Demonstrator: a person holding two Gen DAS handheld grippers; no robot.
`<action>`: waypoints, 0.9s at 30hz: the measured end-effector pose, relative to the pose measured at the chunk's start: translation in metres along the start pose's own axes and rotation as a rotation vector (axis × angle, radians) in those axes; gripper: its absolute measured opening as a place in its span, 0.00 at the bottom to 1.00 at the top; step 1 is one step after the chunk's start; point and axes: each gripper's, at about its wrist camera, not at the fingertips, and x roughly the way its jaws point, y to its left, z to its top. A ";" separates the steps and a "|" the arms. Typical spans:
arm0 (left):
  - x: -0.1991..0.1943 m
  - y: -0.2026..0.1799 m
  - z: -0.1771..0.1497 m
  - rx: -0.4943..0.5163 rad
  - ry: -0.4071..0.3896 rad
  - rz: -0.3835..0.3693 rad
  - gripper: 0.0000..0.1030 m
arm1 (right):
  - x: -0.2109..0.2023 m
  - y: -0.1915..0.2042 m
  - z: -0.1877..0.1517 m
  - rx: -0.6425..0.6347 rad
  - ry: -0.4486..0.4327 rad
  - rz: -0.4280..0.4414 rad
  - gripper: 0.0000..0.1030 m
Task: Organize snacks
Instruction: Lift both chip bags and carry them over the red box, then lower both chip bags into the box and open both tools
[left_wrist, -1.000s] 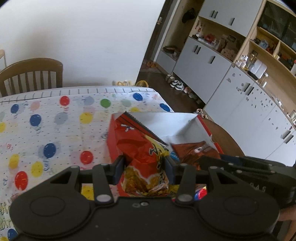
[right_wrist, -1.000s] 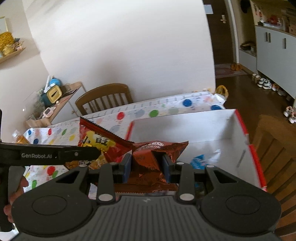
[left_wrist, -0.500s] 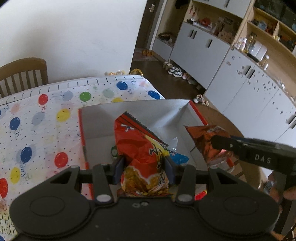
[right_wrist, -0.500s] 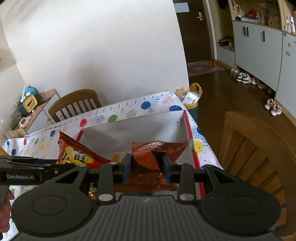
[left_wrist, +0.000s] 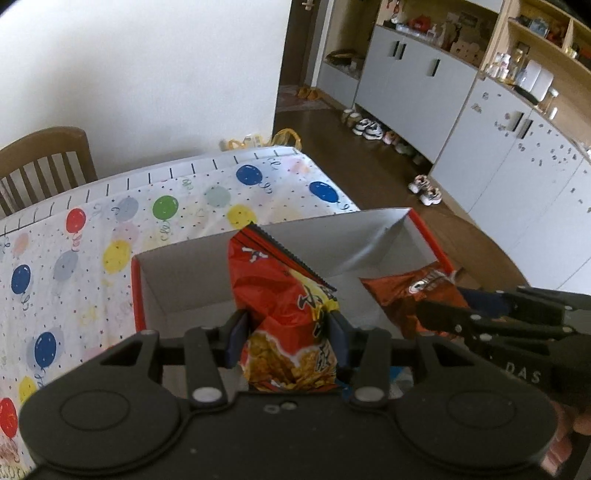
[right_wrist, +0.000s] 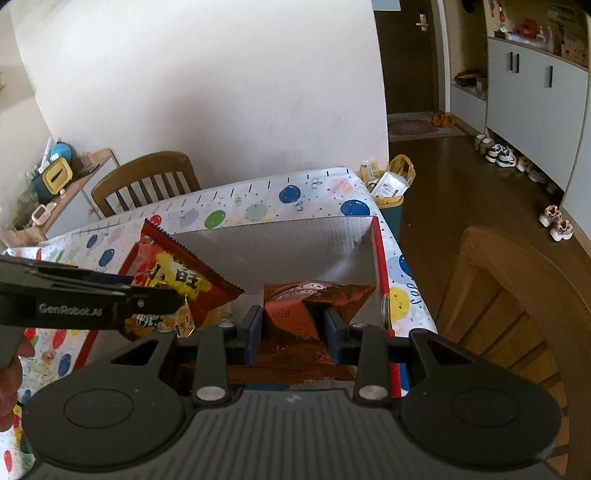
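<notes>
My left gripper is shut on a red and yellow snack bag, held upright over a white cardboard box with a red rim. In the right wrist view the same red bag hangs at the left, clamped by the left gripper. My right gripper is shut on a brown Oreo bag above the box's right side, near its red edge. From the left wrist view the Oreo bag shows at the right with the right gripper on it.
The box sits on a table with a balloon-print cloth. Wooden chairs stand behind the table and at the right. A blue packet lies in the box. Grey cabinets and shoes line the floor beyond.
Both grippers have moved along and down over the box with their bags still clamped. The box's far wall and right corner now fill more of both views.
</notes>
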 end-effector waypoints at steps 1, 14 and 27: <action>0.003 0.000 0.001 -0.001 0.003 0.006 0.44 | 0.002 -0.001 0.000 -0.001 0.004 0.003 0.34; 0.032 0.003 0.010 -0.017 0.057 0.056 0.43 | 0.027 -0.006 0.001 -0.018 0.056 -0.009 0.35; 0.028 -0.014 0.004 0.066 0.046 0.105 0.73 | 0.020 -0.004 0.001 -0.048 0.049 -0.004 0.60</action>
